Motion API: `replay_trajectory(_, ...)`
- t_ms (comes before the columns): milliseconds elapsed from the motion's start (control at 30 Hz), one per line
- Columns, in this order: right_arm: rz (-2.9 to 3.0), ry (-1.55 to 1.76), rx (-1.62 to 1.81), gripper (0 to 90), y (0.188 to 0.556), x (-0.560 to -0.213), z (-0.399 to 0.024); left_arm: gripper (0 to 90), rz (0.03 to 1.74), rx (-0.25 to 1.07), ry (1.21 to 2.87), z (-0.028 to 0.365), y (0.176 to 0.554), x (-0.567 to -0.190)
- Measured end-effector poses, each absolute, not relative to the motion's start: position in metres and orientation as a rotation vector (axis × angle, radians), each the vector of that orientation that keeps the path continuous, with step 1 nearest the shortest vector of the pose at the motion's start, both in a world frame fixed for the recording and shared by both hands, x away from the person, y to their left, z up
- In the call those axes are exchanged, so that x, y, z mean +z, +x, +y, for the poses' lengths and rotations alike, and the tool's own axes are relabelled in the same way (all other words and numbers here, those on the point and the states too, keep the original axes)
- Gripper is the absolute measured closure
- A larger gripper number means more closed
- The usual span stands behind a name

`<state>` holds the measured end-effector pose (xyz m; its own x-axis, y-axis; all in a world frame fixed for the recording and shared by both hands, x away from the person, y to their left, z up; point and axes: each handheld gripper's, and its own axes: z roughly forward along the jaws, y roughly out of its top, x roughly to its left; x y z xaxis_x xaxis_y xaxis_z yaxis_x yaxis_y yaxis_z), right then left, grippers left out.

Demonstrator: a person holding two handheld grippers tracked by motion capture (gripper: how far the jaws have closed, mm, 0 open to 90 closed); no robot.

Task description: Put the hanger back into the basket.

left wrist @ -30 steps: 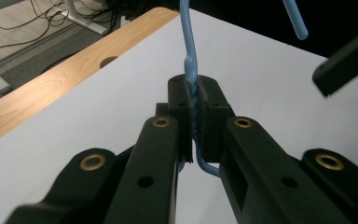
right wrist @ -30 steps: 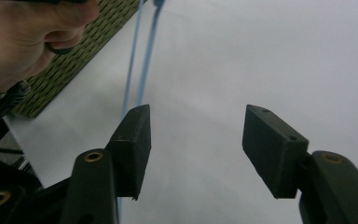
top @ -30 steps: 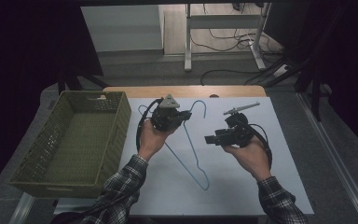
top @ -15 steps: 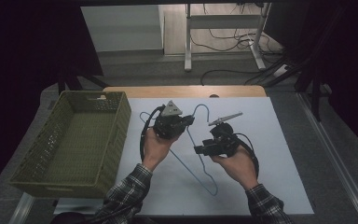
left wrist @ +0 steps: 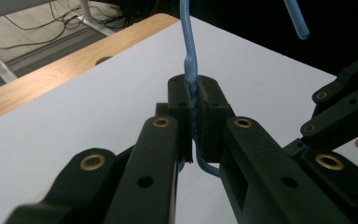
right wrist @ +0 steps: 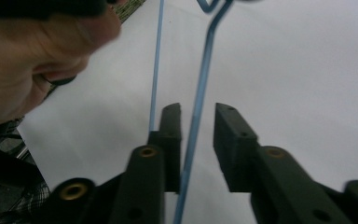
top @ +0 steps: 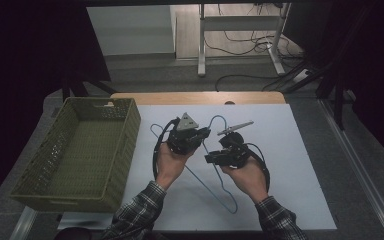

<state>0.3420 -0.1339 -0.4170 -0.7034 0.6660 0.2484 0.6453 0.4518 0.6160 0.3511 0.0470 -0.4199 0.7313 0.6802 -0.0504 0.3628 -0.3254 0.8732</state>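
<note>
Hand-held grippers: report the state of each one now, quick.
Left hand-held gripper: shut on the blue hanger, at its twisted neck.
Right hand-held gripper: jaws just closing, a gap left; hanger wire between them, not yet pinched.

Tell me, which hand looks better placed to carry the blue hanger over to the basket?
Probably the left: the left gripper already clamps the hanger and sits nearer the basket. The right gripper has been closing, the wire between its jaws.
</note>
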Motion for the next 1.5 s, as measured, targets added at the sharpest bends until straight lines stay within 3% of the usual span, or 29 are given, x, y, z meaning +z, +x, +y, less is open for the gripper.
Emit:
replay_trajectory(133,2.643,1.185,1.029,86.9,0.342,-0.417,-0.133,86.0,0.794,0.366,1.934,0.048,0.351,-0.420)
replay_trajectory(267,2.670,1.192,1.041,87.8,0.342,-0.417,-0.140,83.9,0.767,0.315,1.954,0.050,0.352,-0.417)
replay_trajectory(300,2.674,1.181,1.037,87.8,0.341,-0.415,-0.141,81.7,0.765,0.304,1.966,0.051,0.352,-0.416)
replay_trajectory(367,2.678,1.169,1.030,87.9,0.340,-0.413,-0.144,68.9,0.755,0.308,1.976,0.054,0.352,-0.411)
replay_trajectory(667,2.698,1.108,1.081,87.9,0.337,-0.400,-0.169,37.2,0.586,0.248,2.111,0.075,0.349,-0.381)
replay_trajectory(1000,2.802,0.925,1.055,87.8,0.324,-0.377,-0.190,24.0,0.501,0.141,2.317,0.110,0.341,-0.364)
replay_trajectory(1200,2.899,0.820,1.034,87.8,0.316,-0.371,-0.193,26.3,0.362,0.008,2.371,0.115,0.337,-0.370)
replay_trajectory(1500,2.986,0.667,0.996,87.8,0.307,-0.371,-0.183,46.4,0.246,-0.153,2.443,0.108,0.336,-0.384)
